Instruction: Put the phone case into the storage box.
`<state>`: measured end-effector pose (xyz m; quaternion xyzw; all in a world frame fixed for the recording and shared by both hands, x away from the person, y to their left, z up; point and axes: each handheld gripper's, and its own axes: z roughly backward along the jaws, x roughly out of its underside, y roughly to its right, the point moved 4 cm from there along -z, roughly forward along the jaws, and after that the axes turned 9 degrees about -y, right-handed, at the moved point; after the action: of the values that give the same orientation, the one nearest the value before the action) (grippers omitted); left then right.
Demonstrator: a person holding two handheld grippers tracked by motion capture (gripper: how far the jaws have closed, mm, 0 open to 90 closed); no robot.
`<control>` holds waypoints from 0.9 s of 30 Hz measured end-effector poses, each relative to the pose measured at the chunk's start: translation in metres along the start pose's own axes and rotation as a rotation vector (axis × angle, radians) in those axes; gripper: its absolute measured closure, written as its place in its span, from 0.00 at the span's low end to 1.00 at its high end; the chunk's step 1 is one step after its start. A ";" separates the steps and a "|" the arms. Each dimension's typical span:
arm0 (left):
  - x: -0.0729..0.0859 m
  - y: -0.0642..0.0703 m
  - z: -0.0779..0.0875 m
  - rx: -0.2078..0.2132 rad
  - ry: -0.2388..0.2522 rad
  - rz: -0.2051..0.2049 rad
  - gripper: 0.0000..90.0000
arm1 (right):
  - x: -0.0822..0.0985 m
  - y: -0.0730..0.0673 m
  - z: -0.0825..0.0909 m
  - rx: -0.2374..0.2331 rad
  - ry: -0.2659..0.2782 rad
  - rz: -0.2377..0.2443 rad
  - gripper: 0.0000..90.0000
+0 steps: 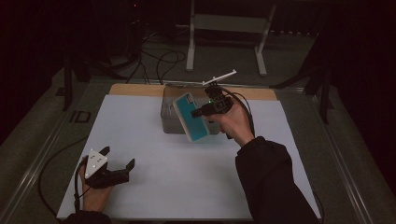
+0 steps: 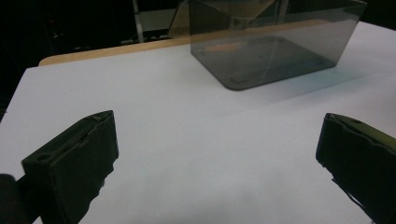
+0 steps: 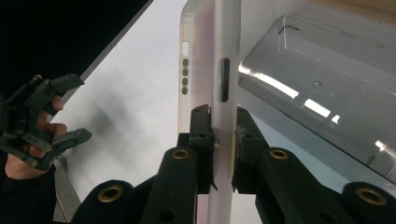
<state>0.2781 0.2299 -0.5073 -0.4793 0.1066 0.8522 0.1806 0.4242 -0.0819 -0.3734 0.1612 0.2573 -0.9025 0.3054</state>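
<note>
A phone in a teal case [image 1: 190,116] hangs tilted in the air just in front of a clear smoky plastic box [image 1: 169,119], with my right gripper [image 1: 203,111] shut on its edge. In the right gripper view the black pads pinch the white side of the phone [image 3: 223,70], and the box [image 3: 322,112] lies just to its right. My left gripper [image 1: 118,157] rests low over the white mat near the front left, jaws wide apart with nothing between them. In the left gripper view the box [image 2: 271,51] stands empty across the mat.
A white mat [image 1: 154,186] covers most of the wooden table [image 1: 135,89]. Cables [image 1: 159,60] and a white stand [image 1: 226,25] lie on the floor beyond the far edge. The person's dark sleeve [image 1: 271,182] crosses the right front of the mat.
</note>
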 end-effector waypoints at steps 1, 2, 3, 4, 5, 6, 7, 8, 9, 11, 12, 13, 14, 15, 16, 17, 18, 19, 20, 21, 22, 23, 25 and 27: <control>0.000 0.000 0.000 0.000 0.000 0.000 0.00 | -0.001 0.000 0.001 0.002 0.003 -0.001 0.91; 0.000 0.000 0.000 0.000 0.000 0.002 0.00 | -0.002 0.000 0.001 0.003 0.006 -0.002 0.91; 0.000 0.000 0.000 0.000 0.000 0.002 0.00 | -0.003 0.000 0.001 0.003 0.008 -0.003 0.91; 0.000 0.000 0.000 0.000 0.001 0.002 0.00 | -0.004 0.000 0.002 0.003 0.006 -0.004 0.91; 0.000 0.000 0.000 0.000 0.000 0.002 0.00 | -0.005 0.000 0.002 0.006 0.005 -0.004 0.91; 0.000 0.000 0.000 -0.001 0.000 0.002 0.00 | -0.005 0.000 0.002 0.005 0.006 -0.005 0.91; 0.000 0.000 0.000 0.000 0.000 0.002 0.00 | -0.006 0.000 0.002 0.008 0.007 -0.004 0.91; 0.000 0.000 0.000 0.000 0.000 0.002 0.00 | -0.006 0.000 0.002 0.008 0.008 -0.006 0.91; 0.000 0.000 0.000 0.000 0.000 0.002 0.00 | -0.007 0.000 0.003 0.009 0.009 -0.008 0.91; 0.000 0.000 0.000 0.000 0.001 0.002 0.00 | -0.009 0.000 0.004 0.011 0.011 -0.012 0.91; 0.000 0.000 0.000 0.000 0.000 0.002 0.00 | -0.009 0.001 0.004 0.011 0.012 -0.012 0.91; 0.000 0.000 0.000 0.000 0.000 0.002 0.00 | -0.010 0.001 0.004 0.012 0.013 -0.013 0.91; 0.000 0.000 0.000 0.001 0.000 0.002 0.00 | -0.011 0.001 0.004 0.013 0.014 -0.013 0.91; 0.000 0.000 0.000 0.001 0.000 0.002 0.00 | -0.011 0.001 0.005 0.015 0.014 -0.013 0.91; 0.000 0.000 0.000 0.000 0.000 0.002 0.00 | -0.012 0.001 0.005 0.015 0.013 -0.016 0.91; 0.000 0.000 0.000 0.000 -0.001 0.002 0.00 | -0.012 0.001 0.005 0.017 0.016 -0.017 0.91; 0.000 0.000 0.000 0.000 -0.001 0.001 0.00 | -0.013 0.001 0.006 0.018 0.018 -0.017 0.91; 0.000 0.000 0.000 0.001 -0.001 0.001 0.00 | -0.014 0.001 0.006 0.020 0.017 -0.019 0.91; 0.000 0.000 0.000 0.001 -0.001 0.001 0.00 | -0.014 0.002 0.007 0.021 0.018 -0.018 0.91; 0.000 0.000 0.000 0.000 0.000 0.001 0.00 | -0.015 0.002 0.007 0.021 0.021 -0.021 0.91; 0.000 0.000 -0.001 0.001 -0.001 0.002 0.00 | -0.016 0.002 0.007 0.022 0.021 -0.023 0.91; 0.000 0.000 -0.001 0.001 -0.001 0.001 0.00 | -0.017 0.002 0.008 0.024 0.022 -0.024 0.91; 0.000 0.000 0.000 0.002 0.000 0.002 0.00 | -0.018 0.003 0.008 0.025 0.027 -0.028 0.91; 0.000 0.000 0.000 0.001 0.000 0.003 0.00 | -0.019 0.004 0.009 0.027 0.027 -0.033 0.91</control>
<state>0.2784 0.2300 -0.5078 -0.4790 0.1079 0.8524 0.1797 0.4399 -0.0804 -0.3589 0.1733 0.2518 -0.9085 0.2850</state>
